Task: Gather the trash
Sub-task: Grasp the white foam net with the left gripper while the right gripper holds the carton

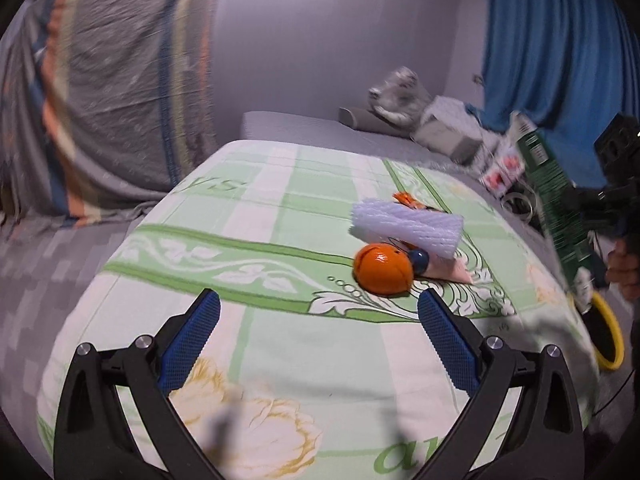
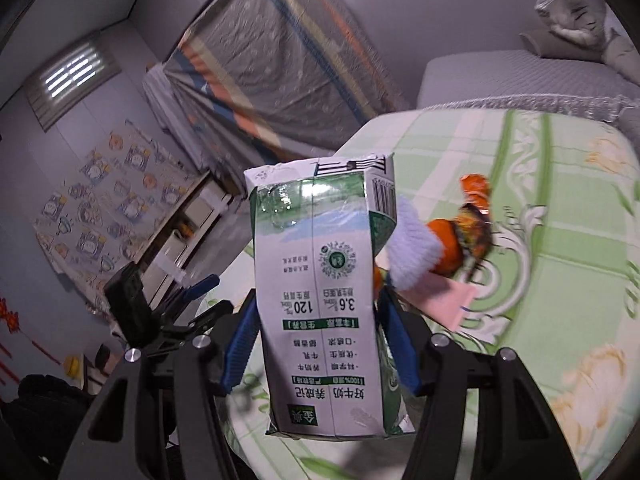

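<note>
My right gripper (image 2: 316, 312) is shut on a green and white milk carton (image 2: 324, 304), held upside down above the bed's edge; the carton also shows in the left wrist view (image 1: 556, 200). My left gripper (image 1: 320, 312) is open and empty, just short of a small trash pile on the green patterned sheet (image 1: 260, 240): an orange ball-shaped piece (image 1: 382, 274), a white foam net (image 1: 406, 228), a pink paper (image 1: 448, 274) and an orange wrapper (image 1: 406, 199). The same pile shows in the right wrist view, with the foam net (image 2: 412, 248) and wrapper (image 2: 474, 192) behind the carton.
A yellow-rimmed bin (image 1: 608, 336) stands at the bed's right edge under the carton. Boxes and a plastic bag (image 1: 400, 92) lie at the far right by the blue curtain (image 1: 552, 40). A covered cabinet (image 1: 108, 92) stands at the left.
</note>
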Motion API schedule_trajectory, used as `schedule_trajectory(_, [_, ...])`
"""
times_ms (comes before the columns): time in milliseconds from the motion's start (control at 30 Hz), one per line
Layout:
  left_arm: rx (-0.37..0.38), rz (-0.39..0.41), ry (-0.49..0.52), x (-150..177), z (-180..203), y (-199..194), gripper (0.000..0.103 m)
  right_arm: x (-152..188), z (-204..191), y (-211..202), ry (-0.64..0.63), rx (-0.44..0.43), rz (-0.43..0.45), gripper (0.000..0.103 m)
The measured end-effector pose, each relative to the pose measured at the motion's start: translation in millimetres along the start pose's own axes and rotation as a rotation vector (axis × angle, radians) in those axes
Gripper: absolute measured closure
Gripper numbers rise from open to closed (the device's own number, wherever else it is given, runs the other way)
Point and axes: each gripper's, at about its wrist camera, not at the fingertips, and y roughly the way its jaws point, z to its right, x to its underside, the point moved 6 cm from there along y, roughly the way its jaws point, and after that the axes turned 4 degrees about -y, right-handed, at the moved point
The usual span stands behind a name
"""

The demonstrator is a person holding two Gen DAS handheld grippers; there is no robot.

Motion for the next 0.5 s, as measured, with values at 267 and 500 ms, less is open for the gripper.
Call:
schedule_trajectory(267, [0.312,-0.073,0.458,-37.9,77.6,46.4,0.008,36.7,33.9,-76.9,0.121,0.029,0.126,0.047])
schedule_trajectory(500, [0.304,-0.140,0.496,-61.1,133.8,101.1,0.008,62.2,40.9,-107.0,0.173,0.043,0.195,0.047])
